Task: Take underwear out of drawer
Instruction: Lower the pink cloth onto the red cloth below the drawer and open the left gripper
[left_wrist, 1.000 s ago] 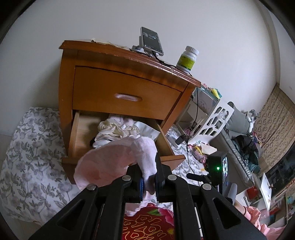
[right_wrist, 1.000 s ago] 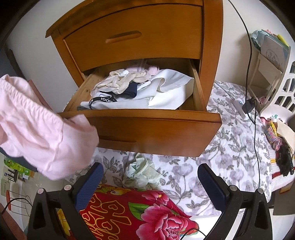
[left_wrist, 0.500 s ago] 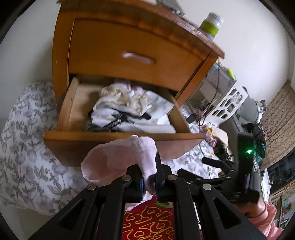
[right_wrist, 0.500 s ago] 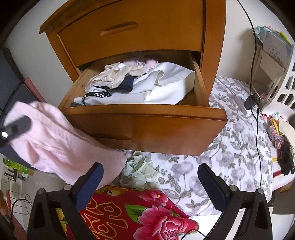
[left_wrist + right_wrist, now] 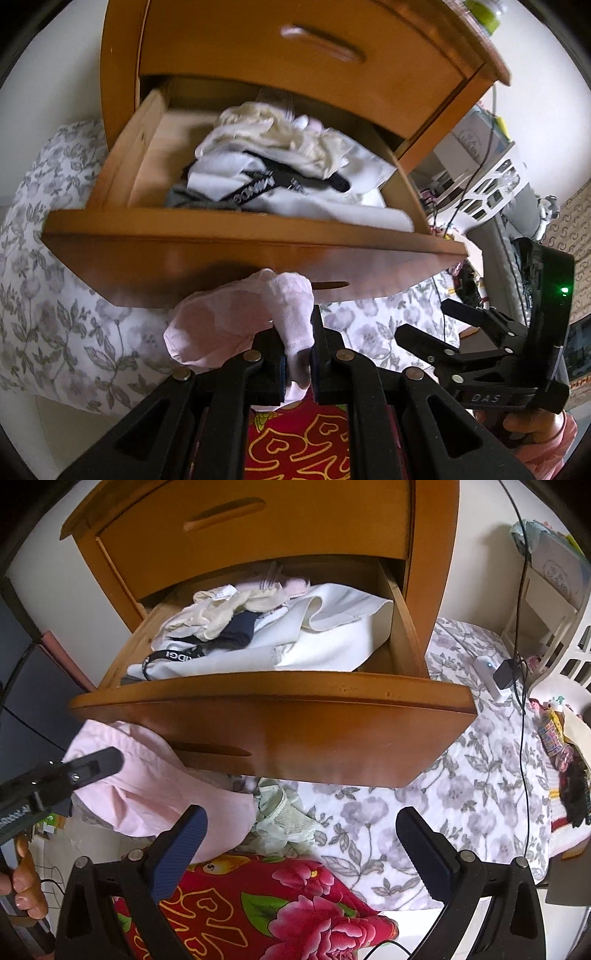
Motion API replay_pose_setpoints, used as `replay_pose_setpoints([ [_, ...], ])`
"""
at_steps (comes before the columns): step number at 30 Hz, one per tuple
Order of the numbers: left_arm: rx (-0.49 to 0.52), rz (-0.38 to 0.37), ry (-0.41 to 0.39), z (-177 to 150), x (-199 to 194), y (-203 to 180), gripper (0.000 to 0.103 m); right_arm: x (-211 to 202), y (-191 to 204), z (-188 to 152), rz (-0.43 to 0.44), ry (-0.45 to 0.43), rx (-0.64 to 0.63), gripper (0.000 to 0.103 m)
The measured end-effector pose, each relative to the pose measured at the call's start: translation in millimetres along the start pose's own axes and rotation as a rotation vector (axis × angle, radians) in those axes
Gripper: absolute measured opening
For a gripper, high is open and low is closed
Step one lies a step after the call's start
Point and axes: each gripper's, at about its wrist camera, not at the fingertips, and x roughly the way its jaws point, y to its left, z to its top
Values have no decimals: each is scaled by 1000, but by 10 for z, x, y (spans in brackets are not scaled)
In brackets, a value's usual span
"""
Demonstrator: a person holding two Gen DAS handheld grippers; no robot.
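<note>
My left gripper (image 5: 298, 363) is shut on pink underwear (image 5: 236, 325), held low in front of the open wooden drawer (image 5: 236, 236). From the right wrist view the same pink underwear (image 5: 155, 794) hangs at the lower left below the drawer front (image 5: 295, 731). Inside the drawer lie cream, white and dark clothes (image 5: 236, 635). My right gripper (image 5: 301, 849) stands wide open with nothing between its fingers, low in front of the drawer. It also shows at the right of the left wrist view as the right gripper (image 5: 465, 332).
A pale green garment (image 5: 284, 819) lies on the grey floral sheet (image 5: 461, 794) under the drawer. A red flowered cloth (image 5: 266, 897) is nearest me. A white basket (image 5: 561, 653), cables and a charger (image 5: 508, 674) sit at the right. A bottle (image 5: 484, 14) stands on the nightstand.
My left gripper has carried the pink underwear down, from drawer height to below the drawer front. The right gripper has moved slightly closer to the drawer and stayed open.
</note>
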Motion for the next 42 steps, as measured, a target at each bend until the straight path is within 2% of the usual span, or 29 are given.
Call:
replay_pose_setpoints([
  [16,-38,31,104,26,505,169,10,287,-64,14,2,54,10,103],
  [19,-41,42,119,23,558,197,13,318,-67,12,2,61,10,103],
  [21,-42,49,128,20,583,208,18,328,-65,11,4,63,9,103],
  [29,-55,70,157,17,715,253,20,357,-50,-10,7,70,3,103],
  [31,-56,70,157,21,711,242,25,346,-44,-7,6,69,1,103],
  [33,-53,66,149,25,673,223,36,334,-42,0,5,66,1,103],
  [37,-45,64,126,16,552,173,45,305,-33,7,5,59,-2,103],
  [42,-35,64,84,15,319,112,50,238,-9,18,7,46,-7,103],
])
